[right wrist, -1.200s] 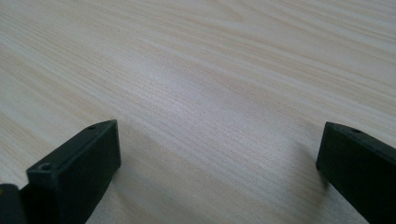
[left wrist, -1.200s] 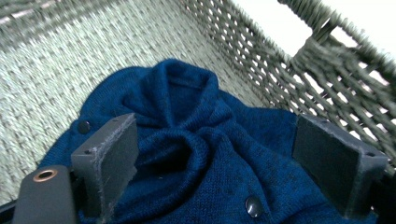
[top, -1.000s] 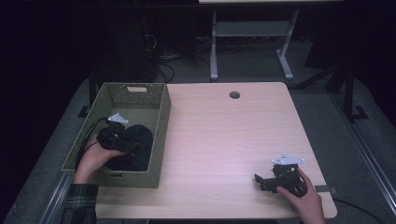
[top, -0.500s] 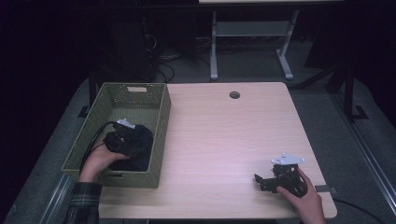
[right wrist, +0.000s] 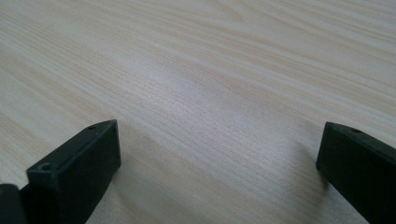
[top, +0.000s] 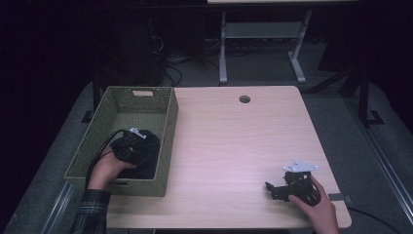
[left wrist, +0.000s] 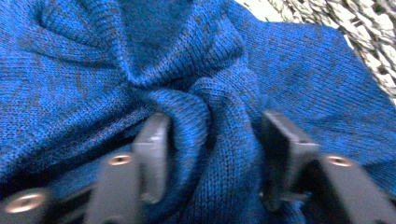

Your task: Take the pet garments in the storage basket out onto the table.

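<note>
A blue knit garment [left wrist: 93, 70] lies bunched in the near end of a green woven basket [top: 168, 131]; from the high view it looks dark [top: 147, 158]. My left gripper [top: 132, 146] points down into the basket on top of it. Its jaws have just been closing, and a raised fold of the knit is pinched between them [left wrist: 212, 158]. My right gripper [top: 271, 190] rests on the wooden table [top: 234, 141] near the front right corner. Its jaws stand wide apart [right wrist: 219, 158] over bare wood [right wrist: 210, 70].
The basket stands at the table's left edge, and its woven wall [left wrist: 373, 56] lies just beyond the garment. A round cable hole [top: 244, 99] sits near the table's far edge. Behind the table is a white desk frame [top: 263, 34] on dark floor.
My left hand has sunk a little lower into the basket, onto the garment. The right hand and its gripper have stayed where they were.
</note>
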`<state>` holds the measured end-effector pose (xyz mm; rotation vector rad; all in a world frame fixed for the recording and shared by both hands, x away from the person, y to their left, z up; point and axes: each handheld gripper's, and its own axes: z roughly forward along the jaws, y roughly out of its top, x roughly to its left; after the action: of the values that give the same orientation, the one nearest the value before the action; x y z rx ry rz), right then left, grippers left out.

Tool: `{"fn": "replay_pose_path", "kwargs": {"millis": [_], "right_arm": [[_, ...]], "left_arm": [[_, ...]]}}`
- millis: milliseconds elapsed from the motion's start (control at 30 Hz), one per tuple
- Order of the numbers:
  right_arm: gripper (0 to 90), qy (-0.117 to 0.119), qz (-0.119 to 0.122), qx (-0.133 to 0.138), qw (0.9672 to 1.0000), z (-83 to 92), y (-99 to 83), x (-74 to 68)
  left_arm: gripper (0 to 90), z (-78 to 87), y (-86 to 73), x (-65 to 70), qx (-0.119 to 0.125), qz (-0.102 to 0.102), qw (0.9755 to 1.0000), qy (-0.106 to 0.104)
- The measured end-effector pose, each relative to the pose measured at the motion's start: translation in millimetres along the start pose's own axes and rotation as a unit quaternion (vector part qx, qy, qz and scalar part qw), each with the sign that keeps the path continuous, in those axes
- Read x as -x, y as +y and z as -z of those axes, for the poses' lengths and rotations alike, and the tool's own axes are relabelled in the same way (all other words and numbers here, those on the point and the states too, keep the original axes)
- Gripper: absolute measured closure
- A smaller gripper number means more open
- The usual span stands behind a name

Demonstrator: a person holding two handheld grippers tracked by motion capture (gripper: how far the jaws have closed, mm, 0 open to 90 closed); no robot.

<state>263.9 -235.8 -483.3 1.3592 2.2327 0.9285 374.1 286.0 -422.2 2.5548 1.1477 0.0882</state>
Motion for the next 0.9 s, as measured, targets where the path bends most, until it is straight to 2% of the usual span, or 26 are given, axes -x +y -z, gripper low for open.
{"fn": "replay_pose_path", "kwargs": {"millis": [33,100,300,400,533,667,900], "right_arm": [[0.0,0.000,0.000,0.000,1.0000,0.0,0.0,0.0],[0.0,0.000,0.000,0.000,1.0000,0.0,0.0,0.0],[0.0,0.000,0.000,0.000,1.0000,0.0,0.1,0.1],[0.0,0.000,0.000,0.000,1.0000,-0.1,0.1,0.1],[0.0,0.001,0.000,0.000,1.0000,0.0,0.2,0.1],[0.0,0.001,0.000,0.000,1.0000,0.0,0.2,0.1],[0.0,0.000,0.000,0.000,1.0000,-0.1,0.1,0.1]], "left_arm": [[60.5,-0.2,0.3,0.5,-0.003,-0.002,1.0000,0.001],[63.9,0.0,0.9,0.8,-0.004,0.000,1.0000,-0.002],[68.4,4.6,0.7,-2.3,0.005,0.009,0.9999,-0.005],[68.9,7.8,0.4,-3.5,0.016,0.015,0.9997,-0.006],[69.8,16.3,-0.3,-5.9,0.045,0.026,0.9986,-0.007],[70.0,24.4,-1.7,-8.7,0.075,0.039,0.9964,-0.008],[70.2,38.5,-6.3,-16.6,0.139,0.061,0.9884,-0.007]]}}
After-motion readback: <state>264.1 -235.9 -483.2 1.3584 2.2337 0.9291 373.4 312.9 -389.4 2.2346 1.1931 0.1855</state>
